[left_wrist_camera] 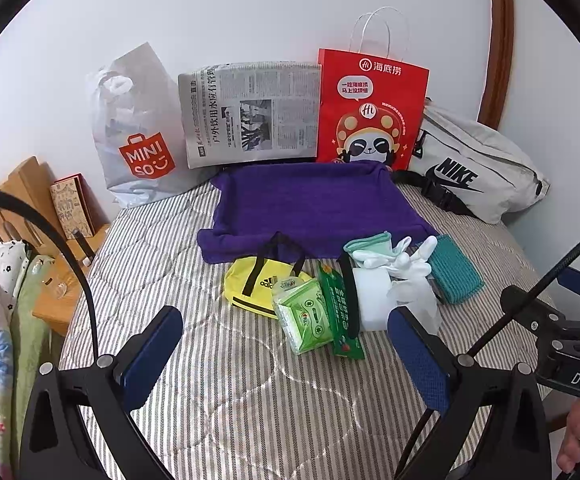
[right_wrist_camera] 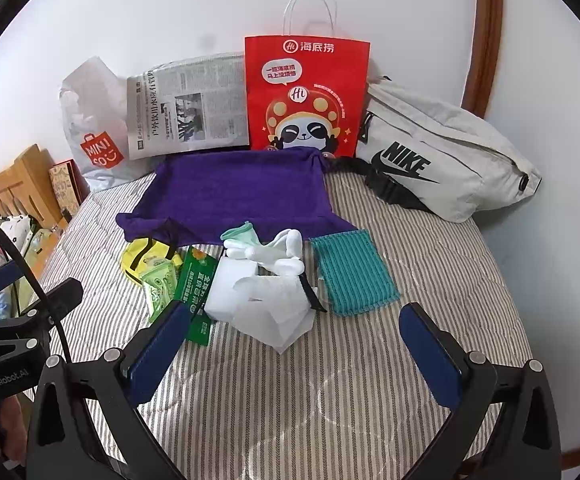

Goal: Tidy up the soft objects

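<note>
On the striped bedspread (right_wrist_camera: 429,240) — bare near edge — left gripper (left_wrist_camera: 286,354), right gripper (right_wrist_camera: 293,344) gape wide.

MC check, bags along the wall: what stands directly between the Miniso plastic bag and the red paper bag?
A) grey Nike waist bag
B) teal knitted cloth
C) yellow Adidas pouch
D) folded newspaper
D: the folded newspaper stands upright against the wall, with the Miniso plastic bag on one side and the red paper bag on the other.
</note>
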Demonstrator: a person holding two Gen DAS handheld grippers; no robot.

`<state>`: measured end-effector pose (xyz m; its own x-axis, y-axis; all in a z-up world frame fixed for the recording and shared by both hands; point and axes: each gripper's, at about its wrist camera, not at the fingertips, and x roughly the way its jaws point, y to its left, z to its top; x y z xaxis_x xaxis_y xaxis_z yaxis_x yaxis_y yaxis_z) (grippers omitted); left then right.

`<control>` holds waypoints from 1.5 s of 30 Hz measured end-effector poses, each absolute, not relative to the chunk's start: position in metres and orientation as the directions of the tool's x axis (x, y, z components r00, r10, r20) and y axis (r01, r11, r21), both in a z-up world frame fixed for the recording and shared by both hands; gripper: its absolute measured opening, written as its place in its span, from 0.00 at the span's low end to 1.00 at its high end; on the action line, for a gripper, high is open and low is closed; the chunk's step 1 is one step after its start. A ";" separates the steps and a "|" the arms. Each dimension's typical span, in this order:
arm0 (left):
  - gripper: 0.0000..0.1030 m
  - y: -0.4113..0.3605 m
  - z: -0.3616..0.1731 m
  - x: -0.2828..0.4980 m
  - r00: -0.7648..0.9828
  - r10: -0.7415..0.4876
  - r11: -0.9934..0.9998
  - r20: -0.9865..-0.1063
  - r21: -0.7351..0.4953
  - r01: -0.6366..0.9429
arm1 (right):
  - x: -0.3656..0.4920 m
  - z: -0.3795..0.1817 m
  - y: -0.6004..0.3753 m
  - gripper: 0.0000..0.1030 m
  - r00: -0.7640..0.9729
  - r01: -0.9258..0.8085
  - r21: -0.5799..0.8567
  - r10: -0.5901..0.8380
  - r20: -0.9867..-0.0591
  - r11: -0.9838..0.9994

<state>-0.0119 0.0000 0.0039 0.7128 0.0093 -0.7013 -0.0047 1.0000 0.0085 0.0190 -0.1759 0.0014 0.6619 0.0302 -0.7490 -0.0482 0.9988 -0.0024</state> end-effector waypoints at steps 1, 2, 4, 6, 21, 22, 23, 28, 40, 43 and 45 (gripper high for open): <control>1.00 0.000 0.003 -0.012 0.710 0.008 1.000 -0.704 0.008 -0.003 | 0.019 0.002 -0.176 1.00 0.663 -0.049 -0.002 0.031 -0.748 0.999; 1.00 -0.001 0.003 -0.012 0.711 0.007 1.000 -0.704 0.007 -0.002 | 0.019 0.001 -0.176 1.00 0.663 -0.049 0.000 0.032 -0.748 0.999; 1.00 -0.001 0.004 -0.012 0.711 0.008 1.000 -0.703 0.009 -0.002 | 0.018 0.001 -0.175 1.00 0.662 -0.047 -0.002 0.030 -0.749 0.999; 1.00 -0.001 0.003 -0.013 0.710 0.010 1.000 -0.704 0.010 -0.005 | 0.018 0.001 -0.175 1.00 0.661 -0.047 -0.002 0.030 -0.749 0.999; 1.00 -0.001 0.004 -0.014 0.710 0.007 1.000 -0.704 0.006 -0.005 | 0.020 0.002 -0.175 1.00 0.659 -0.047 -0.007 0.026 -0.752 0.999; 1.00 -0.001 0.004 -0.014 0.710 0.007 1.000 -0.704 0.006 -0.004 | 0.020 0.002 -0.175 1.00 0.658 -0.046 -0.007 0.025 -0.753 0.999; 1.00 -0.001 0.004 -0.014 0.710 0.007 1.000 -0.704 0.006 -0.005 | 0.020 0.002 -0.175 1.00 0.658 -0.046 -0.006 0.026 -0.753 0.999; 1.00 -0.001 0.003 -0.014 0.710 0.007 1.000 -0.705 0.006 -0.004 | 0.020 0.002 -0.175 1.00 0.659 -0.049 -0.006 0.027 -0.752 0.999; 1.00 0.000 0.002 -0.015 0.710 0.005 1.000 -0.704 0.003 -0.003 | 0.020 0.002 -0.173 1.00 0.658 -0.043 -0.014 0.018 -0.752 0.999; 1.00 0.000 0.003 -0.015 0.709 0.007 1.000 -0.706 0.006 -0.004 | 0.020 0.001 -0.173 1.00 0.657 -0.045 -0.013 0.020 -0.753 0.999; 1.00 0.001 0.002 -0.015 0.709 0.011 1.000 -0.705 0.010 -0.006 | 0.020 0.001 -0.172 1.00 0.658 -0.047 -0.012 0.022 -0.753 0.999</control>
<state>-0.0150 0.0010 0.0025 0.7091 0.0111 -0.7050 -0.0061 0.9999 0.0096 0.0202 -0.1725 0.0014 0.6579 0.0222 -0.7527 -0.0473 0.9988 -0.0119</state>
